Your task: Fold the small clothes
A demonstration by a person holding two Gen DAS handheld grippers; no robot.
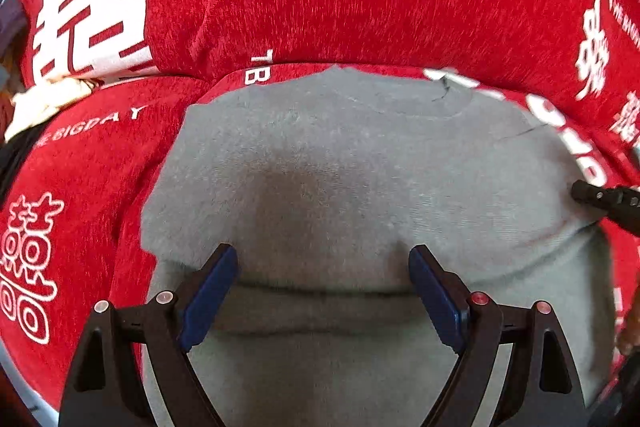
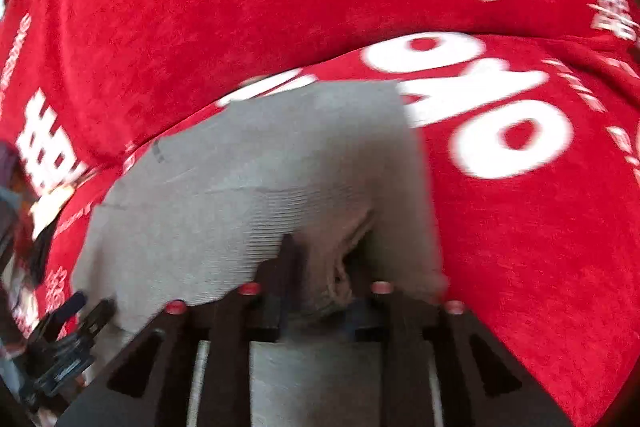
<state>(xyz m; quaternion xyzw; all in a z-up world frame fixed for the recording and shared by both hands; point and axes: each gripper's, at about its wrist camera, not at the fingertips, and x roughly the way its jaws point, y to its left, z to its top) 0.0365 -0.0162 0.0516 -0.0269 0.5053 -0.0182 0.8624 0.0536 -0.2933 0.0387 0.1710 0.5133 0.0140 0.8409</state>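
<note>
The left gripper (image 1: 323,259) is built from black, angular plastic links shaped like open triangles, with hollow triangular cut-outs at about 7 and 5 o'clock of its own view. Its two fingers (image 1: 210,297) carry flat, dark blue pads on their inner faces. Four round pivot pins cap the linkage: the two at 8 o'clock look pale silver-pink, the two at 4 o'clock red.

The right gripper (image 2: 320,267) shows the same black frame, with four red-topped pins in a row and a pale metal rod on each side at 6 o'clock.
</note>
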